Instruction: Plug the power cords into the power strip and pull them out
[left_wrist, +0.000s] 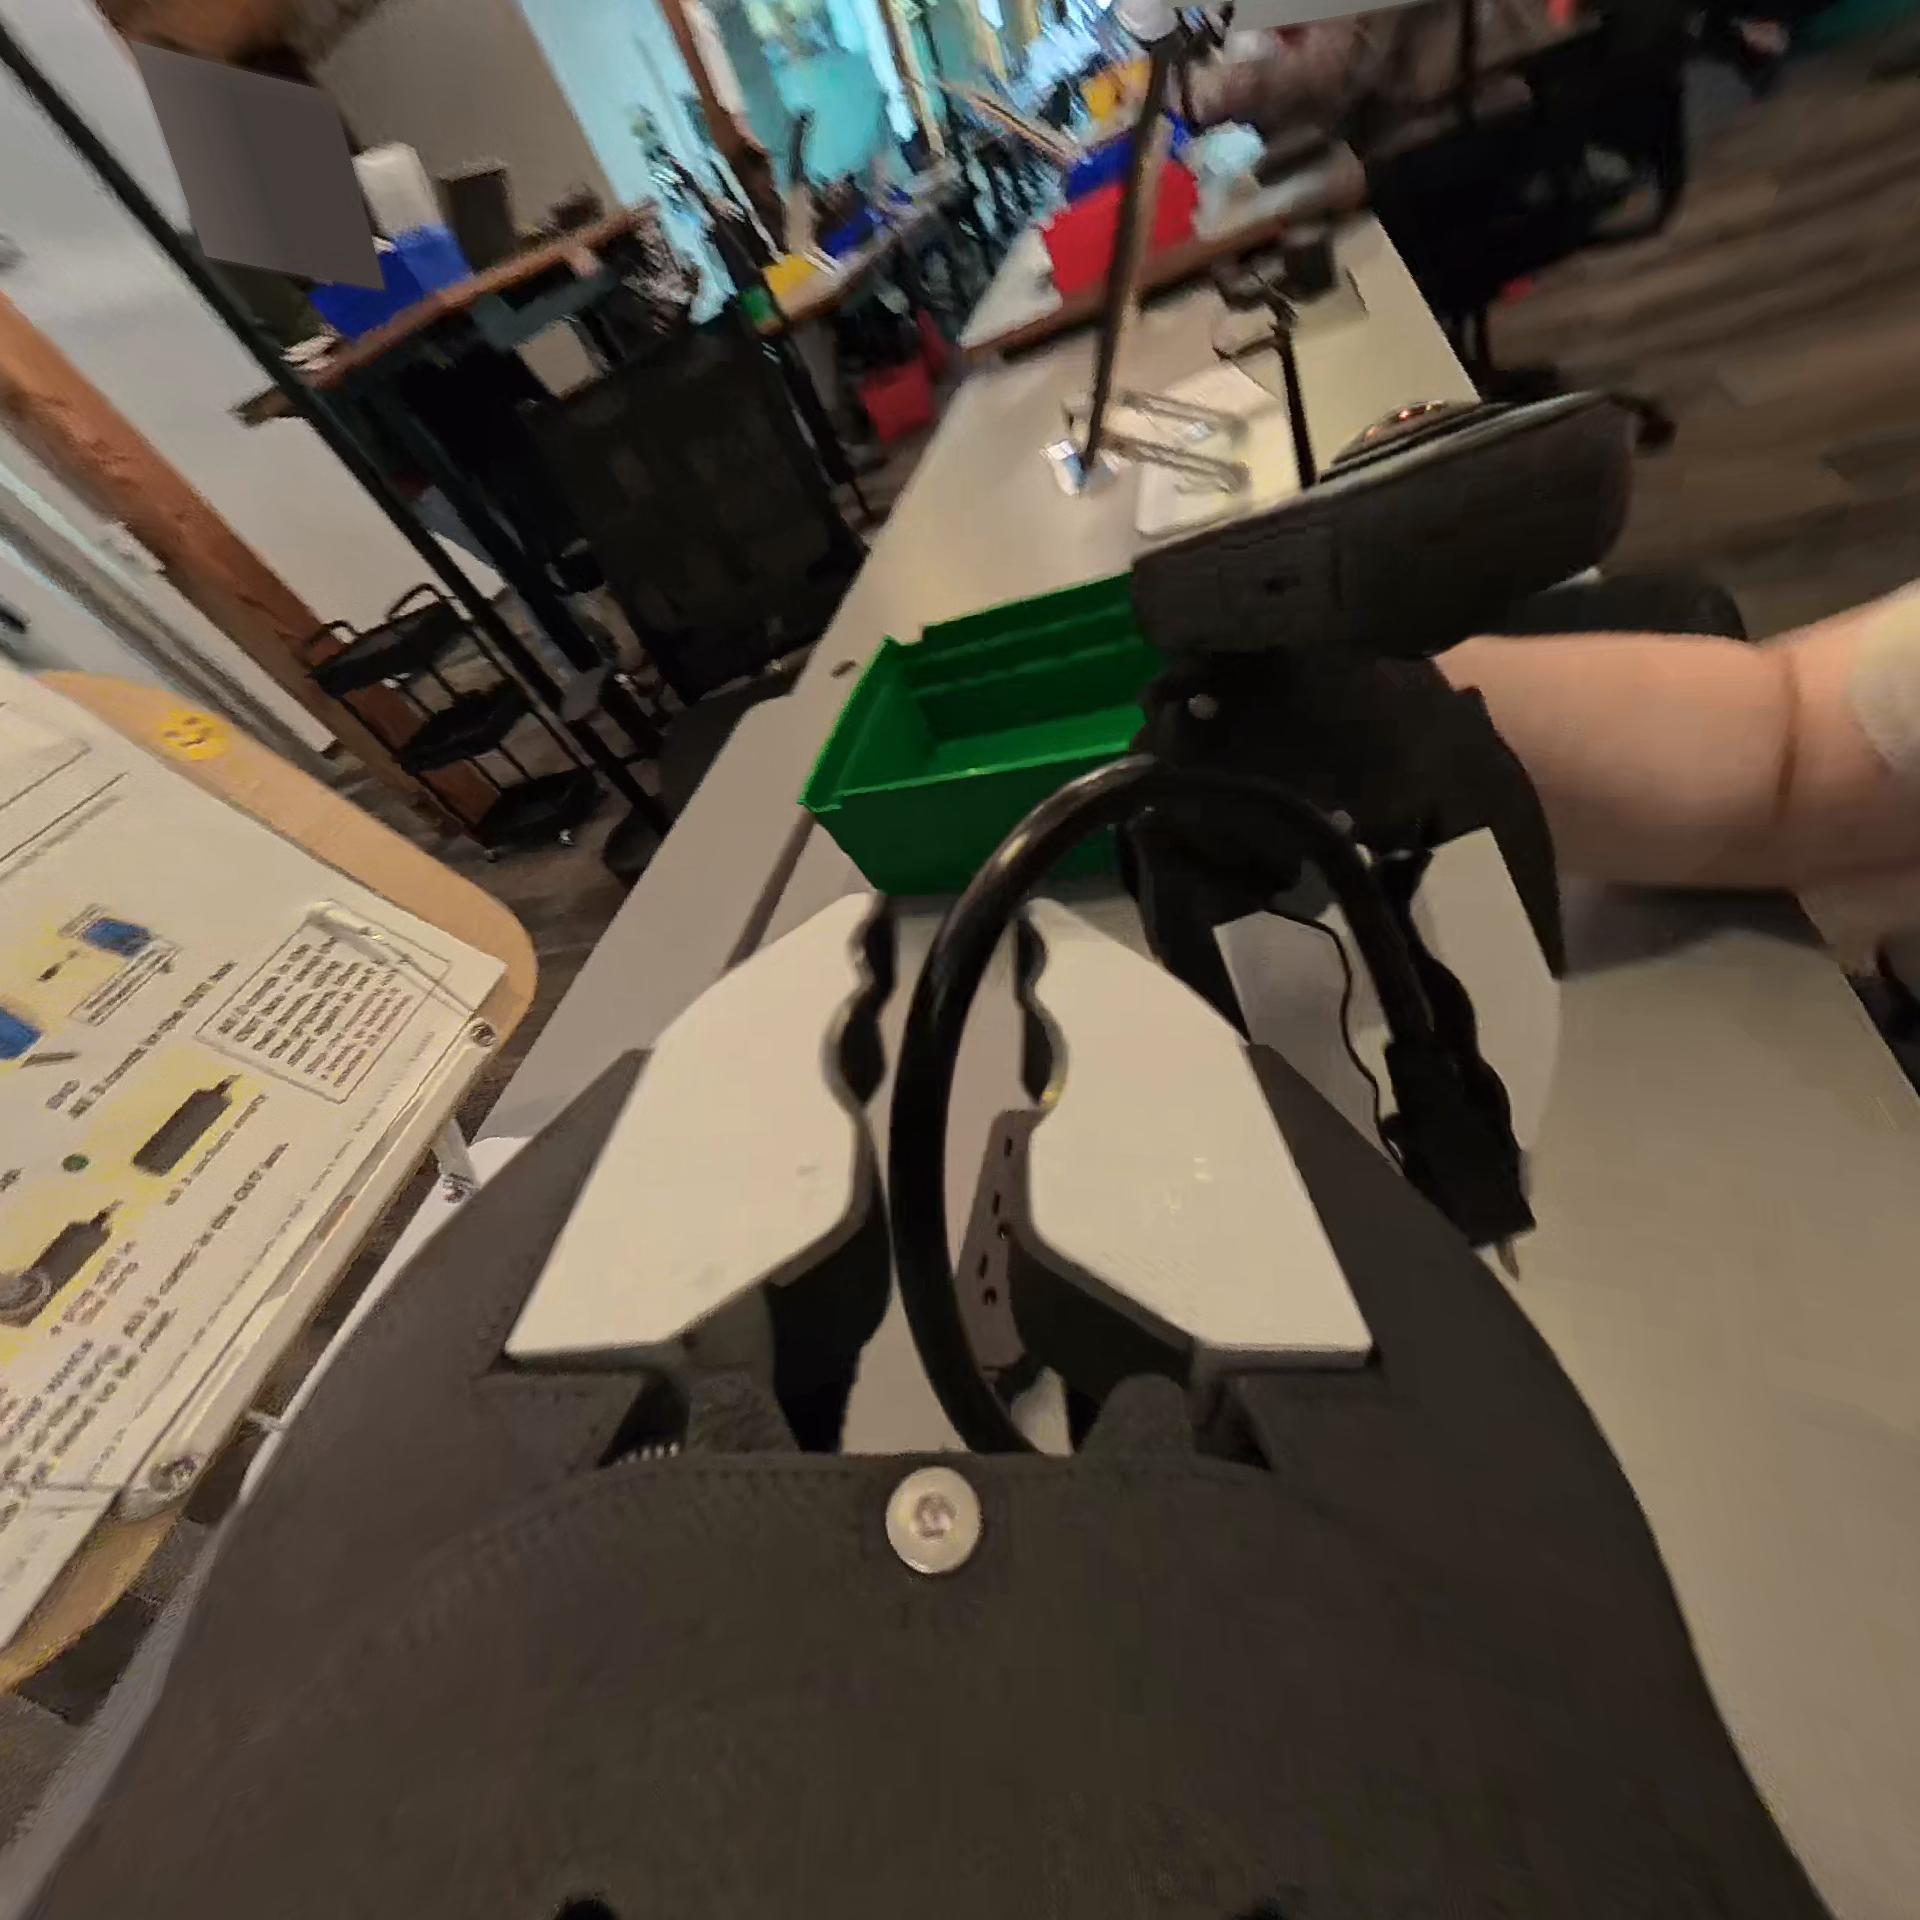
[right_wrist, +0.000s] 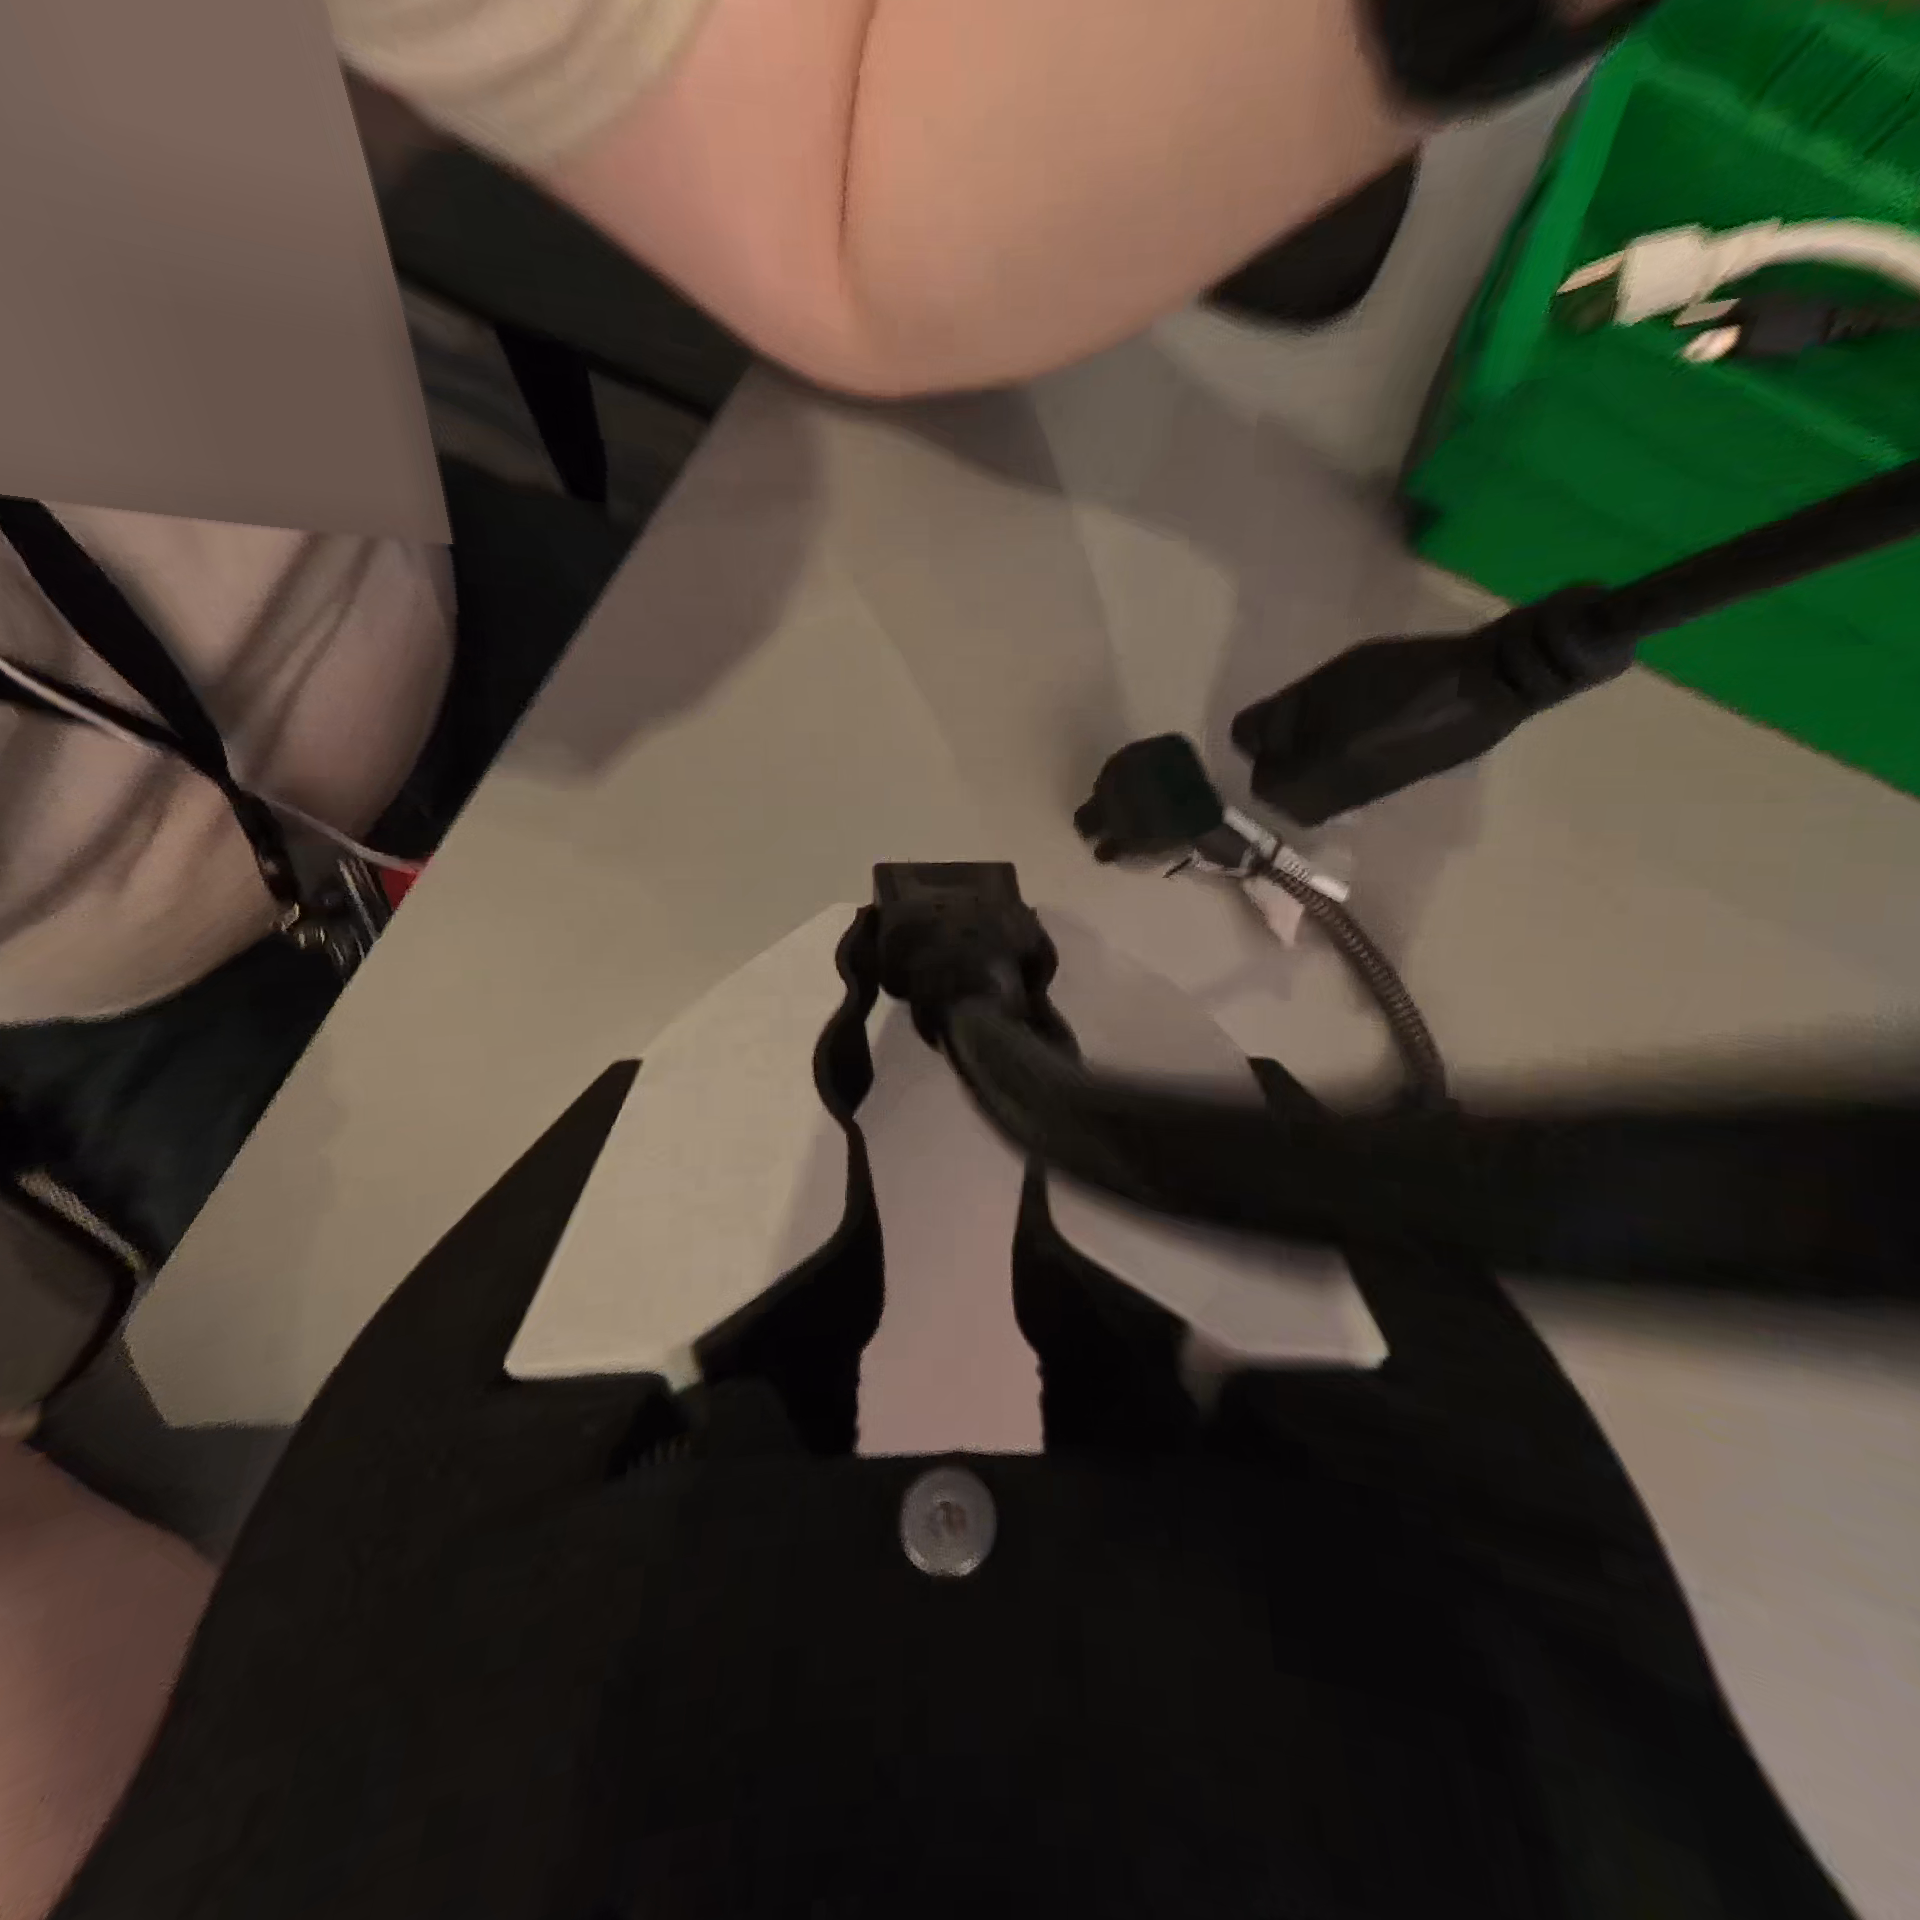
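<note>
1. Right tool (right_wrist: 940, 956), centre of the right wrist frame: clamped on a black plug (right_wrist: 940, 904) above the grey worktop (right_wrist: 675, 727).
2. Left tool (left_wrist: 951, 997), centre of the left wrist frame: parted, the cord (left_wrist: 920, 1091) looping loosely between its fingers.
3. Power strip: not in view; judged advice, locate it first, then align the plug squarely.

Two grippers: the left gripper (left_wrist: 951, 1023) has one black cord (left_wrist: 925, 1091) looping between its tongs, and the right gripper (right_wrist: 940, 971) has one black plug (right_wrist: 943, 920) at its tips. Beyond the right tongs, two more black plugs lie on the table (right_wrist: 727, 748): a large one (right_wrist: 1382, 727) and a small one (right_wrist: 1148, 795) on a braided lead. One green bin (right_wrist: 1662, 468) sits farther right, with a few loose connectors (right_wrist: 1704, 301) inside, too blurred to count.
</note>
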